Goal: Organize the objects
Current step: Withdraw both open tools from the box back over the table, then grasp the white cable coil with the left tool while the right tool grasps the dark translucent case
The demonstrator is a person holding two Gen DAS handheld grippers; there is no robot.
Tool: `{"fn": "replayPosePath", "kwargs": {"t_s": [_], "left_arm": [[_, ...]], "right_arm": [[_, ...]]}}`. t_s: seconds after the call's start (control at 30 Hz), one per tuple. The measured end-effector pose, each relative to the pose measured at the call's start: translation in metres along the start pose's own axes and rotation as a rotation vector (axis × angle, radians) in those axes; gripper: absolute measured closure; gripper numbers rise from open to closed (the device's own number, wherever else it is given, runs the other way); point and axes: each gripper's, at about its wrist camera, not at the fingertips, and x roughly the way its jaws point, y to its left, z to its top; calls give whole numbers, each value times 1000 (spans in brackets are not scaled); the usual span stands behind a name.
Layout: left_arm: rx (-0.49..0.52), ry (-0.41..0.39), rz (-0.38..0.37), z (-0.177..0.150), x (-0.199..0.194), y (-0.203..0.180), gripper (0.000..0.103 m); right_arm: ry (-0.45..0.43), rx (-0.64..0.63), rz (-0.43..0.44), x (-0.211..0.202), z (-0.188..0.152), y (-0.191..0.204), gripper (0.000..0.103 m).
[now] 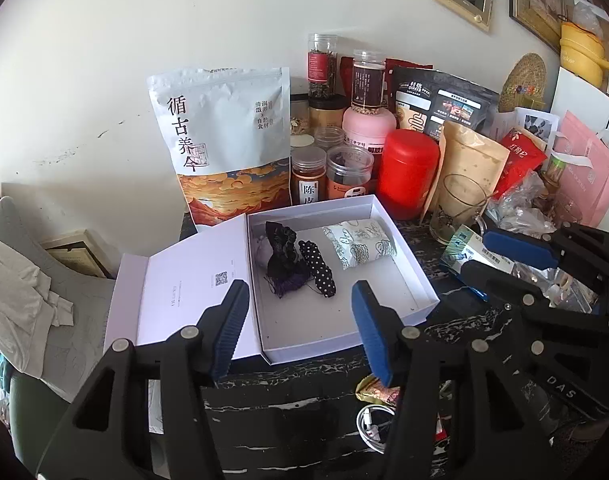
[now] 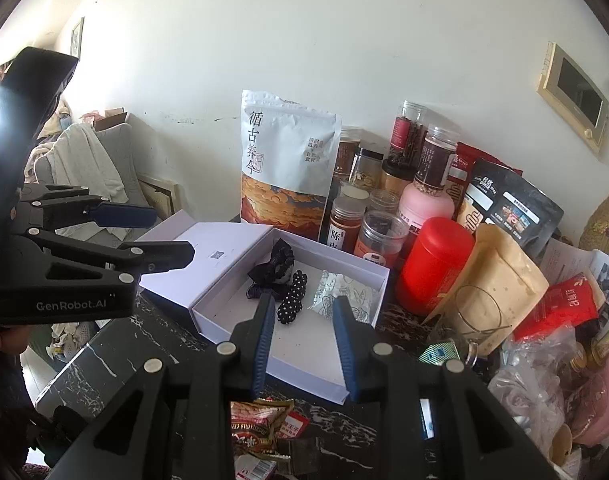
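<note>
An open white box [image 1: 384, 304] [image 2: 224, 322] lies on the dark marble counter, lid folded out to the left. Inside it lie a black lace scrunchie [image 1: 282, 250] [image 2: 274, 266], a black polka-dot hair clip [image 1: 317, 268] [image 2: 292, 298] and a white patterned packet [image 1: 360, 242] [image 2: 340, 294]. My left gripper [image 1: 300, 328] is open and empty, just in front of the box; it also shows at the left of the right wrist view [image 2: 170, 234]. My right gripper [image 2: 304, 344] is open and empty over the box's near edge; in the left wrist view it is at the right [image 1: 476, 256].
Behind the box stand a large white pouch [image 1: 224, 140], several jars [image 1: 348, 172], a red canister [image 1: 408, 172], a tan pouch [image 1: 468, 168] and a glass mug [image 1: 458, 208]. Snack wrappers [image 2: 260, 424] and a white cable [image 1: 374, 424] lie on the near counter. A sofa [image 1: 20, 272] is left.
</note>
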Motion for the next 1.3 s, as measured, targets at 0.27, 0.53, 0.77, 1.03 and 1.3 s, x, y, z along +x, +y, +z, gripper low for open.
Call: {"fn": "replayPosePath", "kwargs": {"t_s": [0.27,0.53,0.77,1.03,1.3], "left_arm": [[7,-15,-20,-24,-34,-16,48],[12,2,-53,-51,-44,-35,46],[3,31,-63,-78,-42,-44,46],[4,74,-81,-111,-33,-53,46],[-28,101,-81,-139,-27,-54,46]], "right_arm": [[0,4,2,-28,-21,8,74],[26,34,5,-40,-49,7,70],[54,58,12,-45,-74,10,70],[100,87,20,-43,-102,15,70],[129,108,36,-38,-124,17,63]]}}
